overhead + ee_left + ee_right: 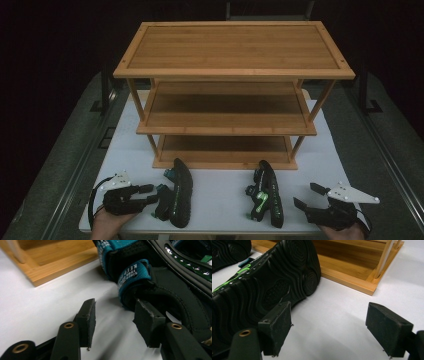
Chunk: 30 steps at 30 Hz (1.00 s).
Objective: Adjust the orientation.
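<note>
Two black sandals lie on their sides on the white table [220,192], in front of a three-tier bamboo shelf [232,47]. The teal-strapped sandal [179,194] [160,290] is at the left, the green-trimmed sandal [266,196] at the right, its ribbed sole [274,277] facing my right gripper. My left gripper [151,194] [115,312] stands open just left of the teal sandal, its right pad [146,320] close against the heel strap. My right gripper [305,195] [329,317] is open beside the green sandal, its left pad [278,322] near the sole, bare table between the jaws.
The shelf's bottom tier [225,150] [352,267] [50,262] sits right behind the sandals. All three tiers are bare. The table's front edge is close under both hands. Dark floor and metal rails [75,165] flank the table.
</note>
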Each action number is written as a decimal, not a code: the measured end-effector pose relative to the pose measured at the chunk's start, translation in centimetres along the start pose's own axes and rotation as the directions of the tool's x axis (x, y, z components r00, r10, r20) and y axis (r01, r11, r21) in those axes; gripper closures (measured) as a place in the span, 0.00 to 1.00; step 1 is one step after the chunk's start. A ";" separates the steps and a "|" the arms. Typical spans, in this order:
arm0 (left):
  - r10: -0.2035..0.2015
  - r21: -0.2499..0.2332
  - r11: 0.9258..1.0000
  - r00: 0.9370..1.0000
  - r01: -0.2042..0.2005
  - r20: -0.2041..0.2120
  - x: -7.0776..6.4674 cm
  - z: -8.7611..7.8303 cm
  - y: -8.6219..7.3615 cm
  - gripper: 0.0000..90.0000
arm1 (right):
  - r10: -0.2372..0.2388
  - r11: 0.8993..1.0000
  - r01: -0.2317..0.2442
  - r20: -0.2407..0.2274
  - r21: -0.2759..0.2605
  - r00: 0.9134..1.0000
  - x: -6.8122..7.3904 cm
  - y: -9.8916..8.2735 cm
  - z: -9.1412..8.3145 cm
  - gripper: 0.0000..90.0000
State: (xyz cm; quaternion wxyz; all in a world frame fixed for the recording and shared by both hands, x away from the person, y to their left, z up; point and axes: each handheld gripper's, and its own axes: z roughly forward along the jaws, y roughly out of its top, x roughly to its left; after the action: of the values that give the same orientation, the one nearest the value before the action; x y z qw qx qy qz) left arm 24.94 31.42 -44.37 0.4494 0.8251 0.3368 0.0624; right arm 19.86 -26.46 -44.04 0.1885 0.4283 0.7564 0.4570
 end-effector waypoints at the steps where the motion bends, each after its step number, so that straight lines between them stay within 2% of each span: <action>1: -0.002 0.006 1.000 1.000 0.002 0.004 0.0 0.2 0.1 0.59 | 0.001 1.000 -0.001 0.000 0.000 1.000 0.0 0.0 0.0 0.23; 8: 0.006 0.028 1.000 1.000 -0.007 0.026 -0.1 1.2 0.8 0.64 | -0.004 1.000 0.004 -0.004 0.002 1.000 0.2 0.1 0.1 0.23; 13: -0.017 0.037 0.999 0.999 0.015 0.037 -0.1 1.6 1.0 0.62 | -0.007 1.000 0.007 -0.005 -0.004 1.000 0.3 0.1 0.1 0.23; 19: 0.013 0.025 1.000 0.998 -0.015 0.062 -0.7 1.6 1.7 0.70 | -0.007 1.000 0.007 -0.003 -0.005 1.000 0.2 0.2 0.1 0.23; 25: 0.034 -0.001 0.999 0.996 -0.034 0.078 -1.6 1.7 2.6 0.70 | -0.007 1.000 0.007 0.001 -0.010 1.000 0.2 0.2 -0.1 0.23; 27: 0.053 -0.006 0.999 0.996 -0.052 0.078 -2.0 1.8 3.2 0.70 | -0.006 1.000 0.007 0.002 -0.013 1.000 0.2 0.2 -0.2 0.23; 30: 0.053 -0.012 0.999 0.995 -0.052 0.079 -2.2 1.9 3.5 0.69 | -0.006 1.000 0.006 0.000 -0.015 1.000 0.2 0.2 -0.2 0.23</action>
State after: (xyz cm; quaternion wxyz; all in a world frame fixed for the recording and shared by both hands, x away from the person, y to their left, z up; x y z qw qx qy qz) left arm 25.74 27.45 -42.32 0.4646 0.8332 0.2966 0.0433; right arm 19.72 -26.41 -43.73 0.1929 0.4245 0.7544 0.4620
